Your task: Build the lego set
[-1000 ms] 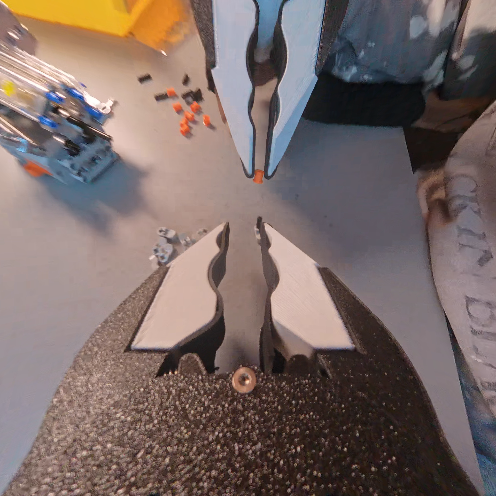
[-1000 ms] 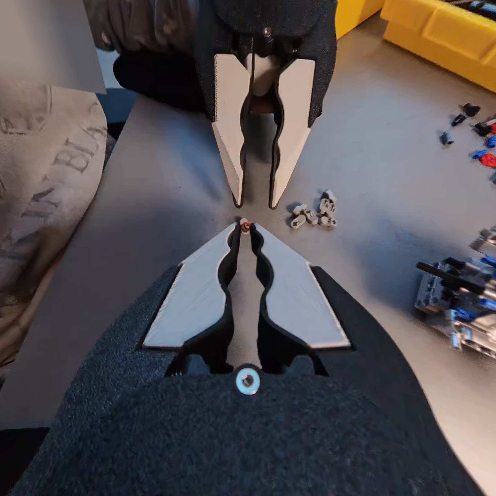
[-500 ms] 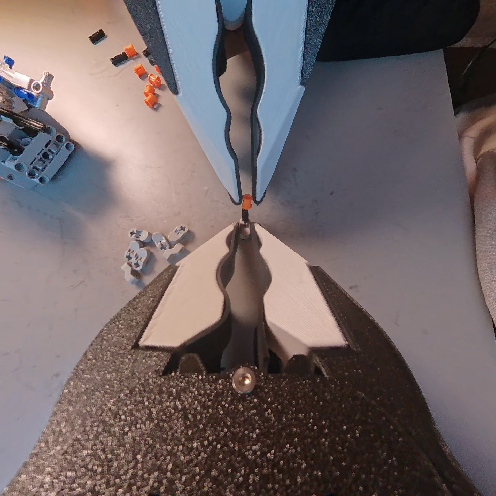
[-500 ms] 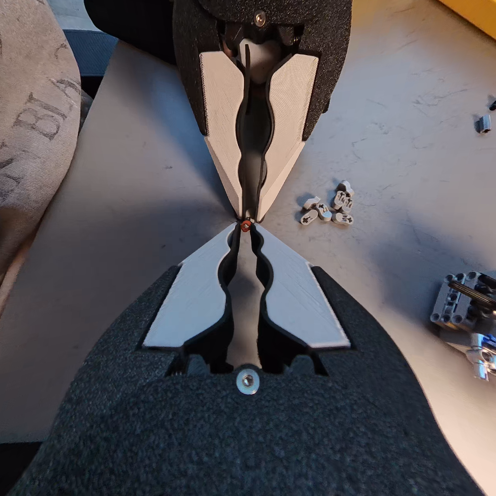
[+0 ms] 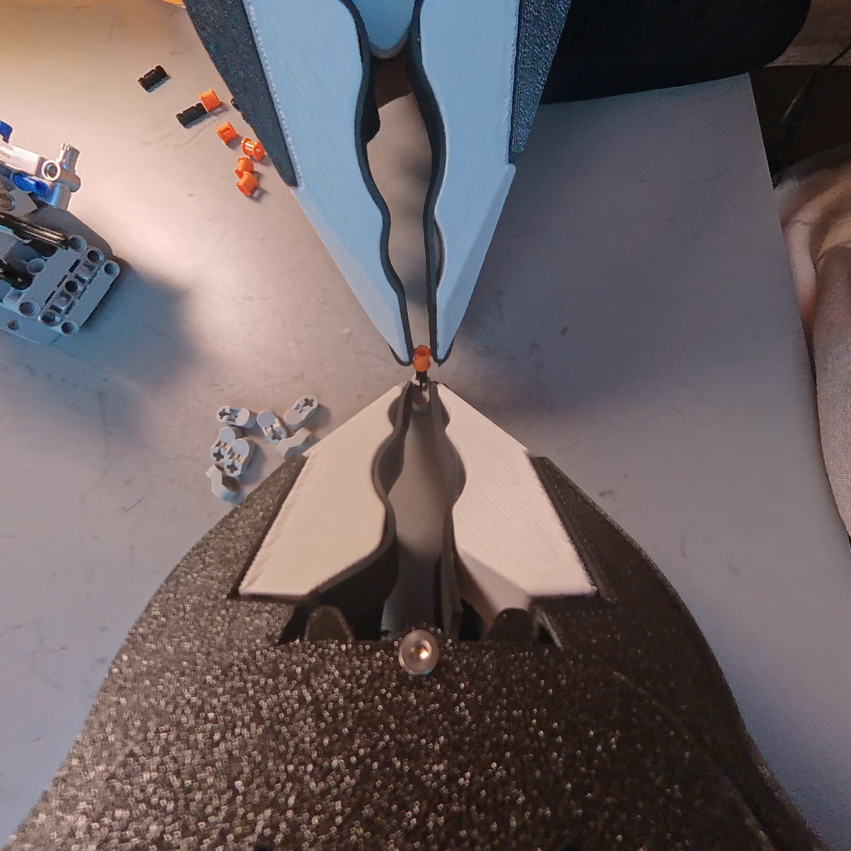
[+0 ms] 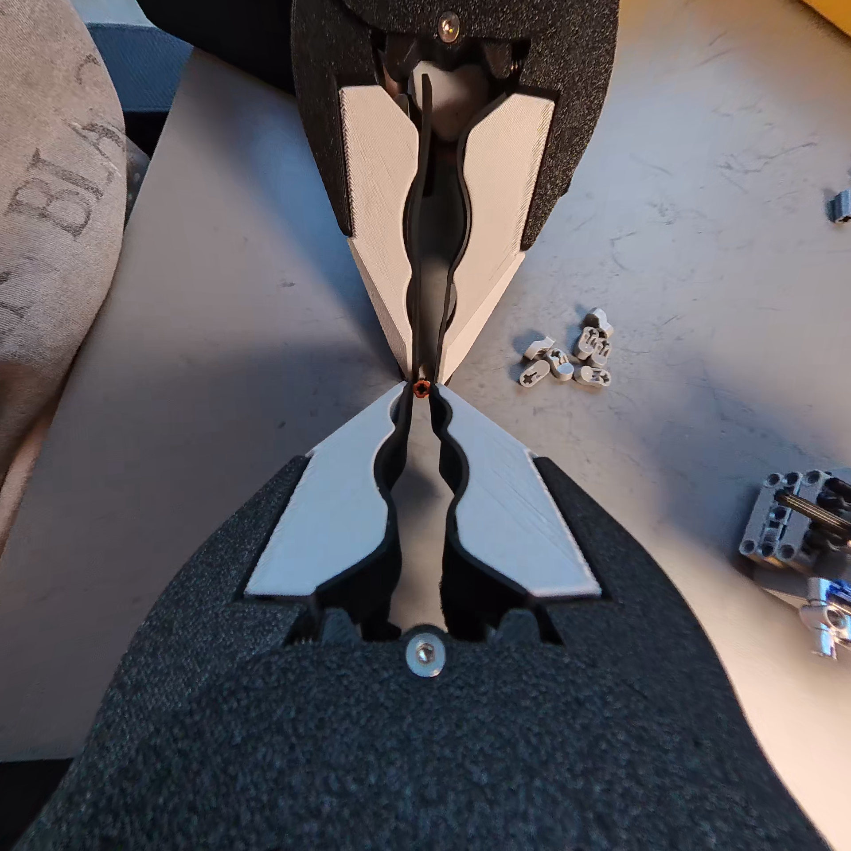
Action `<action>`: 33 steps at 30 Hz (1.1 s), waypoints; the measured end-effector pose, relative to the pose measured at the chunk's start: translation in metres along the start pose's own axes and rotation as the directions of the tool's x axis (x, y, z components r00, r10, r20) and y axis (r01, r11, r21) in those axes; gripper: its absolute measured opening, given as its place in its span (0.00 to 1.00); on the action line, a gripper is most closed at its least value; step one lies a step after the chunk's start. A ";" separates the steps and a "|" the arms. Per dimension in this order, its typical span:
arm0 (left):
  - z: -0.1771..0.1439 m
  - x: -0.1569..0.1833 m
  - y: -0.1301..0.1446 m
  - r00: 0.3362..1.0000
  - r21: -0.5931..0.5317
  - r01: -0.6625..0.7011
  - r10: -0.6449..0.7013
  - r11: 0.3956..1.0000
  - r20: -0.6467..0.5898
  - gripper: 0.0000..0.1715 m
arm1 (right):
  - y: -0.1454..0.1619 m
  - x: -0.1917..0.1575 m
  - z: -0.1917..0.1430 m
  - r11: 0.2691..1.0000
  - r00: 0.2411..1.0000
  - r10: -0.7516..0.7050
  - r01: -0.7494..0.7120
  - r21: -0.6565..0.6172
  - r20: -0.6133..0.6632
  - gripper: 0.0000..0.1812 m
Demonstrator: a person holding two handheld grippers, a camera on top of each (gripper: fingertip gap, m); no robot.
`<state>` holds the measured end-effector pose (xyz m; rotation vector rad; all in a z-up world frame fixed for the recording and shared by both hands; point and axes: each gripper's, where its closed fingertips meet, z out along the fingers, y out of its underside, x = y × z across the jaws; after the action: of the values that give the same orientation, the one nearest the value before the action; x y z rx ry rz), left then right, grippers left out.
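Note:
In the left wrist view my left gripper (image 5: 421, 391) is shut on a small grey piece (image 5: 420, 399) with a short black pin (image 5: 420, 378) sticking out past the tips. My right gripper (image 5: 421, 358) comes in from the top, tip to tip with it, shut on a small orange bush (image 5: 421, 359). The bush sits right at the end of the pin. In the right wrist view my right gripper (image 6: 420, 391) holds the orange bush (image 6: 420, 388) end-on, and the left gripper (image 6: 426, 370) points down at it from above. Both hover just above the grey table (image 5: 621, 322).
A pile of small grey connectors (image 5: 258, 437) lies beside the left gripper and also shows in the right wrist view (image 6: 571, 359). Loose orange bushes (image 5: 244, 159) and black pieces (image 5: 152, 76) lie farther off. A grey brick assembly (image 5: 50, 281) stands at the left. A printed sleeve (image 6: 46, 207) borders the table edge. Left and right tips are no more than a few centimetres apart.
The left gripper closed on the grey piece with the pin. Both grippers moved toward each other, and the orange bush now meets the pin's tip.

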<state>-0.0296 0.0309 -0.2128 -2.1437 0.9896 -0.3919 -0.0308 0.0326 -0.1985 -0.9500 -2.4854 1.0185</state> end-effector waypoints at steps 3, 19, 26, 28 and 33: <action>0.000 0.000 0.000 1.000 0.000 0.003 -0.003 1.000 -0.005 0.03 | 0.000 0.000 0.000 1.000 1.000 0.011 -0.011 -0.006 0.008 0.03; 0.001 0.001 -0.001 1.000 0.001 -0.005 0.005 1.000 -0.003 0.03 | 0.004 -0.002 0.006 0.999 0.998 0.042 -0.041 -0.019 0.039 0.03; 0.001 0.002 -0.001 1.000 0.001 -0.001 0.001 1.000 -0.007 0.03 | 0.005 -0.003 0.007 0.998 0.998 0.057 -0.056 -0.026 0.039 0.03; 0.001 0.002 -0.001 1.000 0.000 0.001 -0.001 1.000 -0.010 0.03 | 0.008 -0.002 0.009 0.998 0.999 0.046 -0.045 -0.043 0.026 0.03; 0.001 0.003 -0.001 1.000 0.000 0.008 -0.008 1.000 -0.020 0.03 | 0.008 -0.003 0.009 0.999 0.999 0.033 -0.033 -0.034 0.018 0.03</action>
<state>-0.0269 0.0297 -0.2126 -2.1478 0.9925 -0.4180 -0.0291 0.0303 -0.2103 -0.9990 -2.5180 1.0030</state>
